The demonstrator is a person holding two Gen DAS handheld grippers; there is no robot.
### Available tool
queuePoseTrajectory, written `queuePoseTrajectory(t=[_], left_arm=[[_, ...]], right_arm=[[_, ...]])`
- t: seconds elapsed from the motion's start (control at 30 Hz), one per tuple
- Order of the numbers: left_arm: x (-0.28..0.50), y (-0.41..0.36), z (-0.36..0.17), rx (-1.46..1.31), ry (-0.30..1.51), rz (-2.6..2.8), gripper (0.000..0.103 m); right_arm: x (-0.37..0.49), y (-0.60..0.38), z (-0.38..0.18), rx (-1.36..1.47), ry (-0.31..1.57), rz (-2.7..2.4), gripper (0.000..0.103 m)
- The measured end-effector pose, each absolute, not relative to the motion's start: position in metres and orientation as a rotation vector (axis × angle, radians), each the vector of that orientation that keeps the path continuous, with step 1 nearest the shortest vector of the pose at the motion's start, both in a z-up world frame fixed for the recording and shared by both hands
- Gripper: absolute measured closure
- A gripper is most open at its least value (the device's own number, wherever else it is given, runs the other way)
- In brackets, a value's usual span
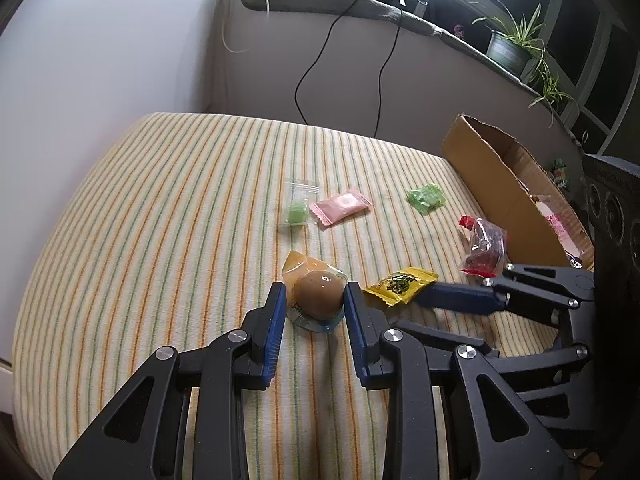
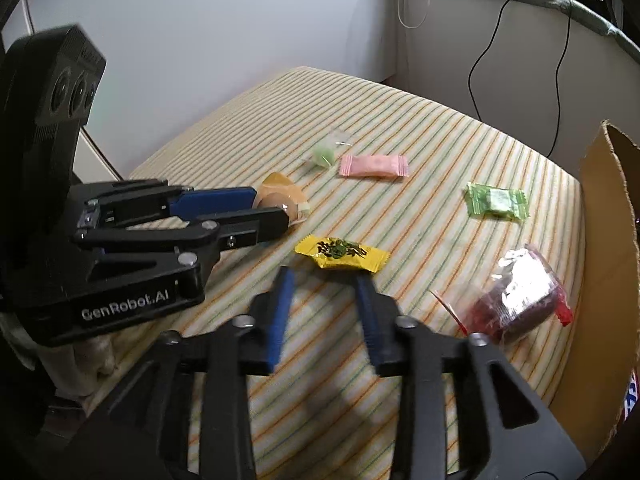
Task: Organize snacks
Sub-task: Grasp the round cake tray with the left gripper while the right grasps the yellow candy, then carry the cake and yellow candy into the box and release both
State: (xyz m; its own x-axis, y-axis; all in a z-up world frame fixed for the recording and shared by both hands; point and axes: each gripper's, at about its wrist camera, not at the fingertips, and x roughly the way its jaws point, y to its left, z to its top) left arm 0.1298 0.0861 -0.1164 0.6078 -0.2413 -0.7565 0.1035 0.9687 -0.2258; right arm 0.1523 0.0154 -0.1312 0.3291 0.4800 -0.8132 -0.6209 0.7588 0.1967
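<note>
On the striped bed, nearest: left gripper (image 1: 314,300), jaws narrow, clamped on the packaged egg (image 1: 320,294), smooth and likely slippery; grip its middle. Right gripper (image 2: 326,280), jaws parted, empty, just short of the light, crinkly yellow packet (image 2: 342,254). Beyond: cardboard box (image 1: 480,168).

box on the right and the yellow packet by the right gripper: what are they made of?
Box: brown corrugated cardboard, matte; a torn, ragged top edge shows the paper layers.
Yellow packet: looks like thin plastic or foil film, glossy; it catches highlights, has crimped ends and dark print. Which film it is, the views cannot tell.
</note>
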Motion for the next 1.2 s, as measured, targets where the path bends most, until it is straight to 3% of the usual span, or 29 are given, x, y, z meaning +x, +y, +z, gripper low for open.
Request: queuePoseTrajectory(t=[0.07,0.2,0.43,0.47,0.5,0.6,0.83,0.9,1.2], left_arm=[[0.129,0.089,-0.116,-0.172,0.893,-0.196,0.075],[0.128,0.093,-0.116,-0.178,0.889,-0.19,0.075],[0.126,0.103,-0.117,-0.198,0.885,-0.169,0.076],[0.125,0.104,-0.116,-0.197,0.883,-0.164,0.076],[0.125,0.105,-0.116,-0.197,0.882,-0.16,0.076],[0.124,0.109,-0.116,-0.203,0.88,-0.148,0.076],[0.119,0.108,-0.111,-0.198,0.871,-0.144,0.076],[0.118,0.104,-0.106,-0.193,0.862,-0.151,0.076],[0.117,0.085,-0.088,-0.18,0.832,-0.181,0.076]], right_arm=[[0.155,0.015,-0.13,-0.158,1.005,0.696,0.063],[0.161,0.018,-0.13,-0.192,0.994,0.667,0.047],[0.167,0.033,-0.134,-0.233,0.978,0.682,0.047],[0.167,0.034,-0.135,-0.237,0.978,0.687,0.048],[0.167,0.035,-0.136,-0.246,0.974,0.683,0.058],[0.166,0.037,-0.137,-0.257,0.976,0.685,0.071],[0.158,0.03,-0.132,-0.247,0.97,0.689,0.077],[0.156,0.025,-0.127,-0.227,0.963,0.686,0.084],[0.15,-0.009,-0.107,-0.126,0.949,0.683,0.085]])
